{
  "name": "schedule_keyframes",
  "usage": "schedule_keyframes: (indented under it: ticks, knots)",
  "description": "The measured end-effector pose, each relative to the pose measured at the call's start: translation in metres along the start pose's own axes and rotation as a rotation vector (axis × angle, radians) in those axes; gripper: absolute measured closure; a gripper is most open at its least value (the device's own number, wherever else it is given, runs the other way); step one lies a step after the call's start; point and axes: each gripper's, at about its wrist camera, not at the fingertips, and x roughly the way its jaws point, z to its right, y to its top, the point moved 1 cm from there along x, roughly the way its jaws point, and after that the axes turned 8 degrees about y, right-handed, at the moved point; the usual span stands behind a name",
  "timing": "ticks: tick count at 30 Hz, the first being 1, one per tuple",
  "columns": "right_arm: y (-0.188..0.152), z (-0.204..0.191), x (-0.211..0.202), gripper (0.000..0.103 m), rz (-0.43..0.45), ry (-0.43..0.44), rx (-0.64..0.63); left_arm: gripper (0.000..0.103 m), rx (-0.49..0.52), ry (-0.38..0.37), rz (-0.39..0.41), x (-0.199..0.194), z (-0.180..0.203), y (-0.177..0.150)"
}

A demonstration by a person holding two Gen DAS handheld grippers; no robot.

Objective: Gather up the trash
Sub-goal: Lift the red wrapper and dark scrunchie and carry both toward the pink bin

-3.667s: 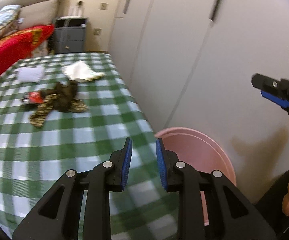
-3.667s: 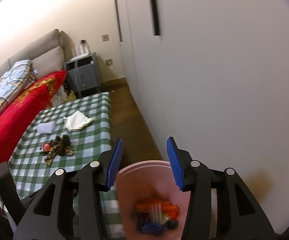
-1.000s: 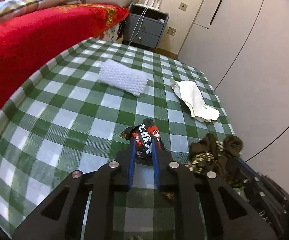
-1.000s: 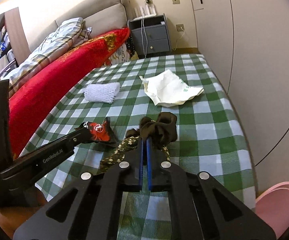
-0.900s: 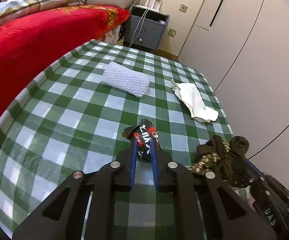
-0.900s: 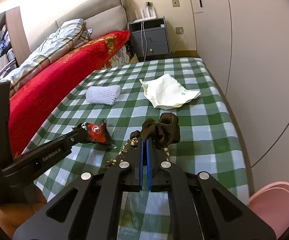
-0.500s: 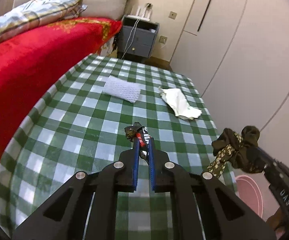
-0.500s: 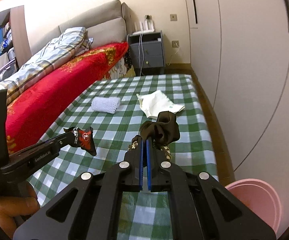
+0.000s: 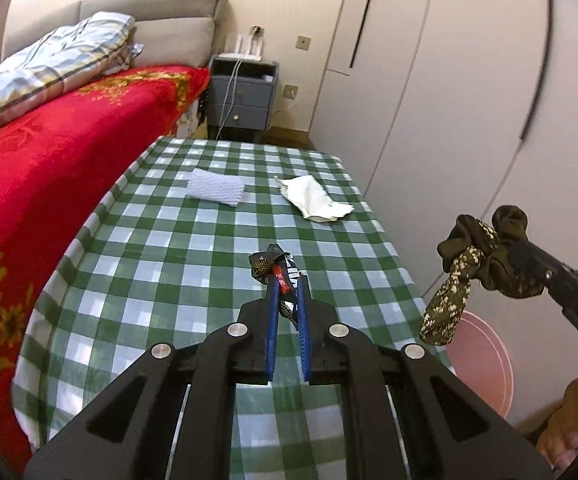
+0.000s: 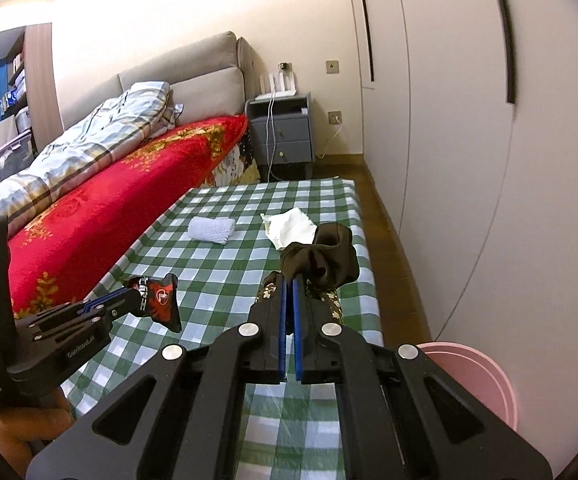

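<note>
A table [image 9: 193, 248] under a green-and-white checked cloth stands beside a bed with a red blanket [image 9: 49, 160], a folded plaid quilt [image 9: 49, 68] and a beige padded headboard [image 10: 193, 72]. A grey nightstand [image 10: 283, 132] sits against the cream wall. Pale wardrobe doors [image 9: 449, 80] line the right side over a brown wooden floor [image 10: 389, 216].

Two matte black plastic claws, one per hand. Left claw [image 9: 287, 284]: angular arms with triangular cut-outs, round silver screws at the pivots, blue ribbed pads [image 9: 271, 312] lining the inner faces. Right claw [image 10: 289, 280]: same build, same blue pads [image 10: 282, 320]. White lettering on both housings, partly legible. Bare hand [image 9: 577, 420] around a grip; no sleeve visible.
</note>
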Motion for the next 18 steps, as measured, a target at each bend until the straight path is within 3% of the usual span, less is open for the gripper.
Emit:
schedule_keyframes:
  ticks: [18]
  knots:
    - [-0.009,0.018,-0.059,0.100,0.038,-0.065,0.011,0.094,0.082,-0.072,0.036,-0.030,0.042,-0.016]
